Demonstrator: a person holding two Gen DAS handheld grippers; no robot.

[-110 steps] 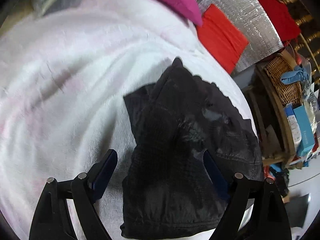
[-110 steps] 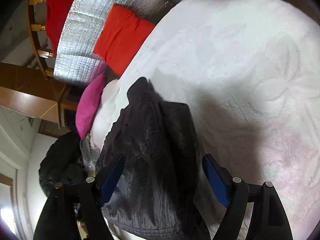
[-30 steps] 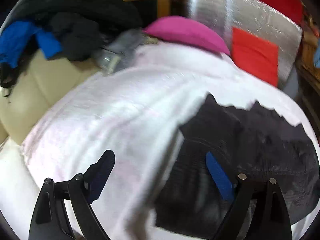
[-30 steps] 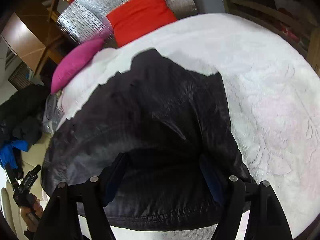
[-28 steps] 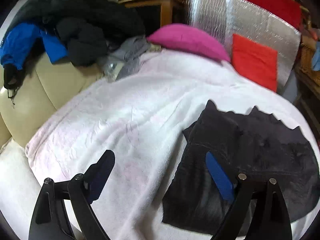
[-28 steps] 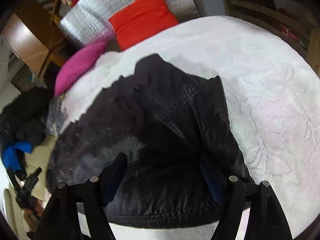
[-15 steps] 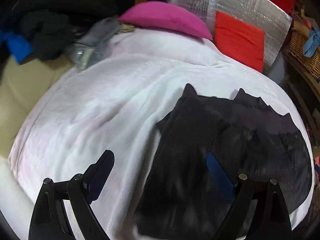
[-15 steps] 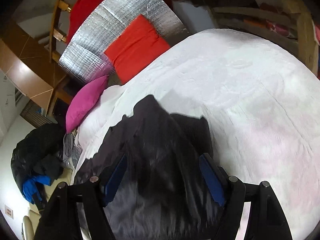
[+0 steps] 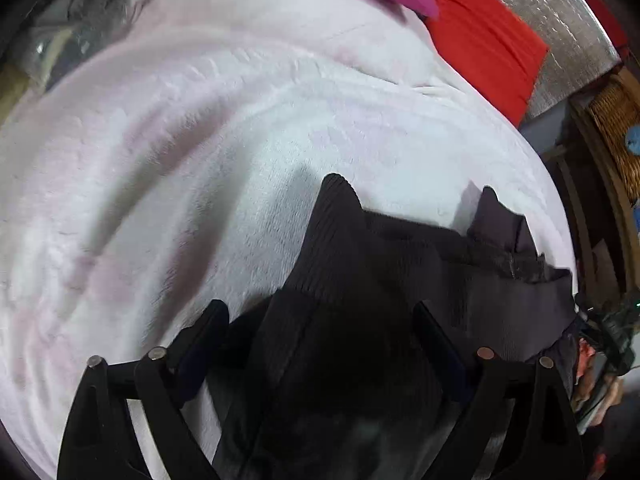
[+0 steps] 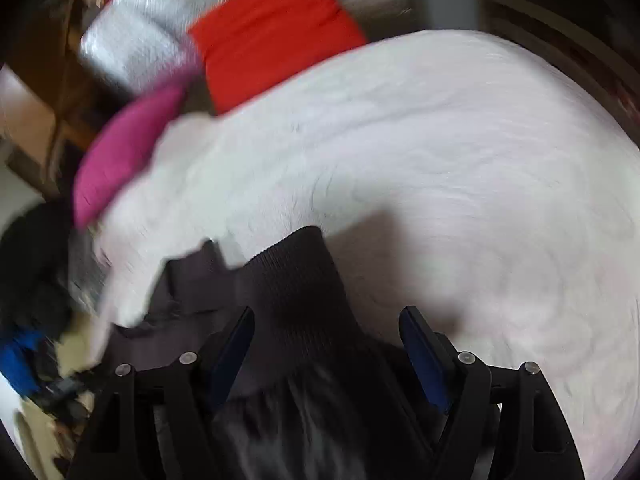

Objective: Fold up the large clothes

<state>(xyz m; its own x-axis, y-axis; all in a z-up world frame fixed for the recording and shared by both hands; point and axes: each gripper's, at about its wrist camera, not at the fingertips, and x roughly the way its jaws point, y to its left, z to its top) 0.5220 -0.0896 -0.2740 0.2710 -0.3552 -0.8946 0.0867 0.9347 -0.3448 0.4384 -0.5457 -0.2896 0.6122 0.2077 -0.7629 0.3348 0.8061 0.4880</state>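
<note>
Black ribbed-knit garment (image 9: pixel 360 280) lay on the fluffy white blanket (image 9: pixel 180 160); my left gripper (image 9: pixel 320 332) was closing around its cuff, pads not yet pressing; my right gripper (image 10: pixel 326 336) stood parted over the other cuff; only the left view showed the wicker basket (image 9: pixel 616 120); the right view was blurred.

jacket (image 9: pixel 360 280) black | blanket (image 9: pixel 200 140) white-pink | cushion (image 9: pixel 488 44) red | pillow (image 10: pixel 120 152) magenta
</note>
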